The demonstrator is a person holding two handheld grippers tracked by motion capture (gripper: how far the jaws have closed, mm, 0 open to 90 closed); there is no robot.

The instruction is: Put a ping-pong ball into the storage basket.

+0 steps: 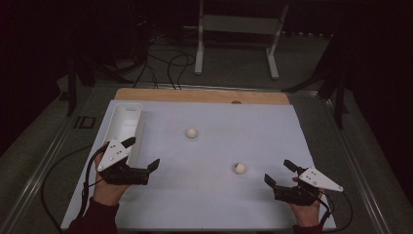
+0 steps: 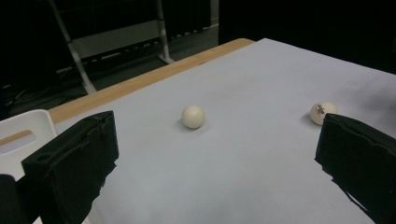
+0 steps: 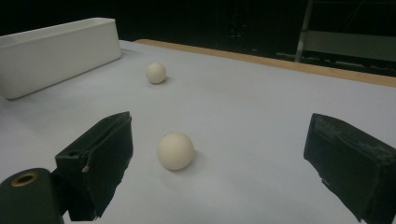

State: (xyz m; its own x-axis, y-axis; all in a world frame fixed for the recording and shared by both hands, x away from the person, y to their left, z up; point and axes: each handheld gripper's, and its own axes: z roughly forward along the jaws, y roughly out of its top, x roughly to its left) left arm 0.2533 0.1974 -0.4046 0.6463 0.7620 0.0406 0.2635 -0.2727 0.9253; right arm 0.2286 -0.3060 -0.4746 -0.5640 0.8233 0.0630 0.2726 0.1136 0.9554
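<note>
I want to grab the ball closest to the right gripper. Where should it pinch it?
Probably across the near ball's widest middle, coming straight ahead and low with the right gripper. It is round, lies free on the table, and the jaws already stand open, wider than it.

Cream ball [image 1: 192, 132], cream ball with dark mark [image 1: 239, 168], white bin [image 1: 124, 122], pale blue-grey table cover [image 1: 219, 204]

Dim room, black background; pale sheet [image 1: 204, 146] evenly lit from above. Soft short shadows under balls [image 3: 175, 150]. Slight grain, near jaws a little blurred.
</note>
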